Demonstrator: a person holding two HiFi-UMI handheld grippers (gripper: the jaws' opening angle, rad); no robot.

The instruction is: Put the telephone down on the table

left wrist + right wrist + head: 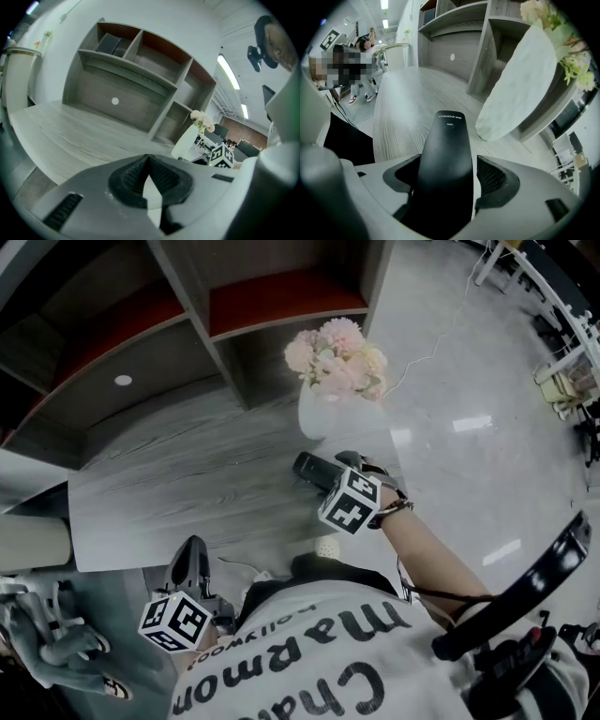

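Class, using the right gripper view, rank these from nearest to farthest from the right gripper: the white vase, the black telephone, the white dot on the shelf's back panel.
1. Black telephone: between the open jaws of the right gripper.
2. White vase: ahead, on the right.
3. White dot: far back, left of the vase, on the back panel of the shelf.

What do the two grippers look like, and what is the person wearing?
The left gripper and the right gripper are smooth light grey, with black ribbed pads inside. Each carries a white cube with black square markers. The person wears a white short-sleeved shirt with black letters and a dark band on the right wrist.
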